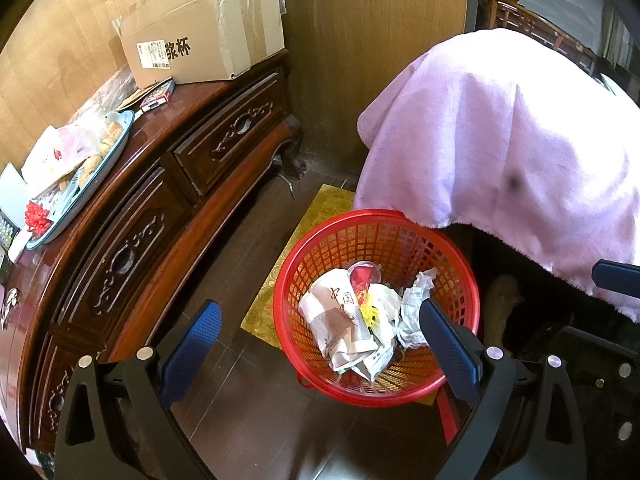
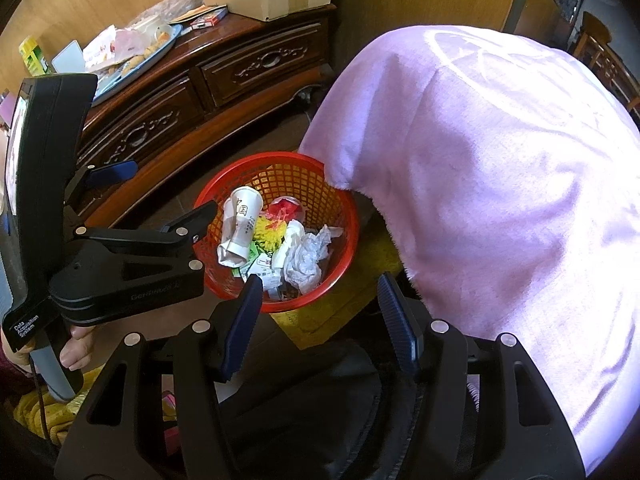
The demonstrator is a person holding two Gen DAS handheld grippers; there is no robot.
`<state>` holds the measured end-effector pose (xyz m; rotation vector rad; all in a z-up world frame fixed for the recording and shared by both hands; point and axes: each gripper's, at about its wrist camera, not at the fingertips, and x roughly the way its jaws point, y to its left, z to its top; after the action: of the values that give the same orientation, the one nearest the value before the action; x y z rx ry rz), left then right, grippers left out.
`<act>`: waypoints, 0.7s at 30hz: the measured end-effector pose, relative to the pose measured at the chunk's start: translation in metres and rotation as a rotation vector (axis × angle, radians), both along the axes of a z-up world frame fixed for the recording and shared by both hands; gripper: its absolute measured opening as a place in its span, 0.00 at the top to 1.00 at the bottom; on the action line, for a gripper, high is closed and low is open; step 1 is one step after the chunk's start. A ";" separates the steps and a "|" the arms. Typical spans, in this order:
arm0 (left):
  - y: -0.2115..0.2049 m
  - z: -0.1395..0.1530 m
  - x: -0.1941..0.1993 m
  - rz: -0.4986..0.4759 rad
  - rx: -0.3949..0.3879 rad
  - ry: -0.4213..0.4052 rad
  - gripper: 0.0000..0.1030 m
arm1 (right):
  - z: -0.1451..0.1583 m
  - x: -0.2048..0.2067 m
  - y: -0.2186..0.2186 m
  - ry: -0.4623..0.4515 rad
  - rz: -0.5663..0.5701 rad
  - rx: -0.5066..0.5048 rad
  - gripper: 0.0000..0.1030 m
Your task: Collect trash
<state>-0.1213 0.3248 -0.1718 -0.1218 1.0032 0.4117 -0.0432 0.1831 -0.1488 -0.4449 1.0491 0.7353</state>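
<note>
trash [image 1: 360, 320] in red basket [image 1: 460, 256], between spread left gripper [image 1: 320, 320] fingers.

Red plastic mesh basket [image 1: 460, 256], crumpled paper [image 1: 414, 300]

This is a lived-in room of a home. Along the left runs a dark carved wooden sideboard [image 1: 168, 184] with ornate drawer fronts, its glossy top crowded with household clutter: an opened cardboard box [image 1: 200, 36] with printed Chinese characters at the far end, and nearer, a blue tray [image 1: 86, 176] heaped with snack packets. Behind it the walls are wood-panelled [image 1: 360, 60]. On the dark plank floor [image 1: 248, 420] lies a yellow patterned mat [image 1: 320, 208], and on it stands a red plastic basket [image 1: 376, 304] of crumpled paper and wrappers. To the right, a lilac fleece blanket [image 1: 500, 140] is draped over furniture, with carved wooden chairs [image 2: 604, 60] far beyond it.
</note>
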 end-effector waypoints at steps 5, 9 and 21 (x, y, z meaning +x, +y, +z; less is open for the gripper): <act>-0.002 0.000 0.000 -0.003 0.002 0.001 0.06 | 0.000 0.000 0.000 -0.001 0.000 0.000 0.43; -0.002 0.000 0.000 -0.001 0.001 0.002 0.06 | 0.001 0.000 0.000 -0.006 0.002 -0.001 0.43; -0.003 -0.005 0.000 -0.007 -0.006 0.010 0.06 | 0.002 0.000 0.002 -0.007 0.001 -0.002 0.43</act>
<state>-0.1217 0.3214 -0.1767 -0.1220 1.0143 0.4027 -0.0430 0.1847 -0.1471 -0.4489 1.0434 0.7329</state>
